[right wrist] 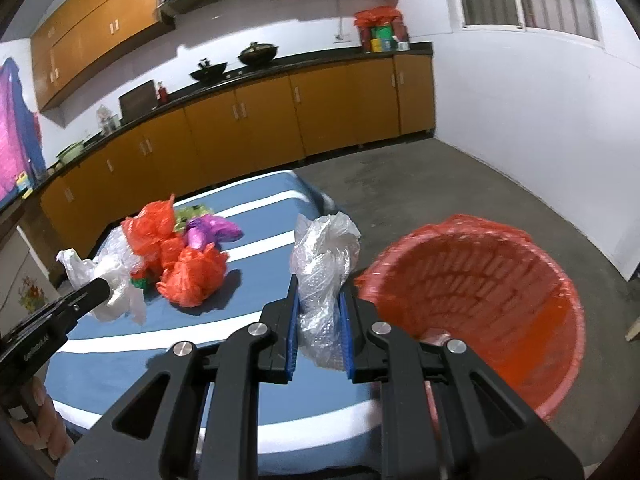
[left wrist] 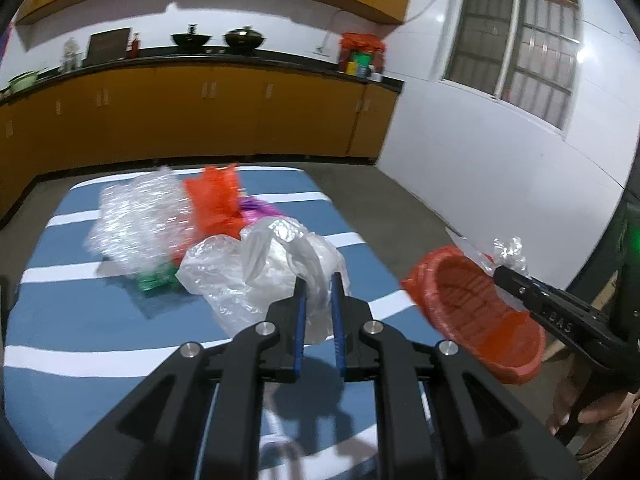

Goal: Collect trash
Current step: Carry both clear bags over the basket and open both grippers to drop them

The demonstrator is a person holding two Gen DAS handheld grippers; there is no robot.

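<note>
Both grippers are pinching trash: the left gripper is clamping a clear plastic bag, the right gripper bubble wrap beside the red bin

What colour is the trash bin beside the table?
Red-orange, the bin with its slotted wall; it shows best in the right wrist view.

Dim indoor light, soft shadows, motion-blurred trash, heavy fisheye bending with dark corners.
</note>
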